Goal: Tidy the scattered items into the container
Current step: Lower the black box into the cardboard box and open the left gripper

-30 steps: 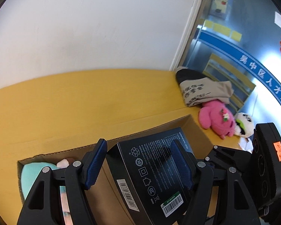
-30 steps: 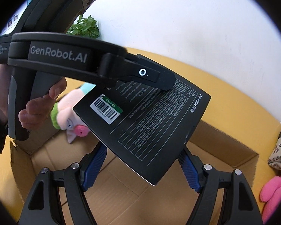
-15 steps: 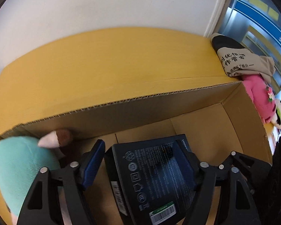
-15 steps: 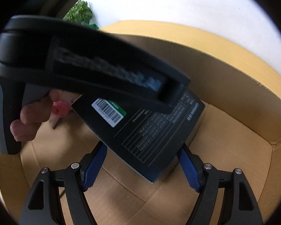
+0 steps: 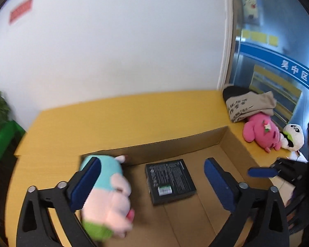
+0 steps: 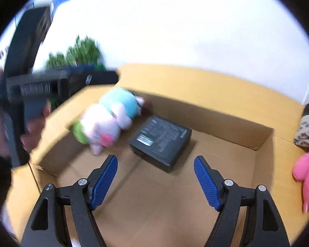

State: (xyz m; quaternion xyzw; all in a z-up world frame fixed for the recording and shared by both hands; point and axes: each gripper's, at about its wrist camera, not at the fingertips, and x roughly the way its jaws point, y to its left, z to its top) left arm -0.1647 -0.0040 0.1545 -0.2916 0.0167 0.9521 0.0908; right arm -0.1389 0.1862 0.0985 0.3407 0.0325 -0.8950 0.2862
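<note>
Our left tongs [image 5: 152, 177] have just been opening and hold nothing; the black box [image 5: 170, 180] lies below them in the cardboard box [image 5: 175, 144]. Our right tongs [image 6: 155, 180] stand open, empty.

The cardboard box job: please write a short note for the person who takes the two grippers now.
Left gripper: open, empty; its jaws have just opened.
Right gripper: open, empty.
Done: black box lies flat in the cardboard box, beside the pastel plush toy.
Left: pink plush, panda plush and folded cloth are on the table, outside the box at its right end.
</note>
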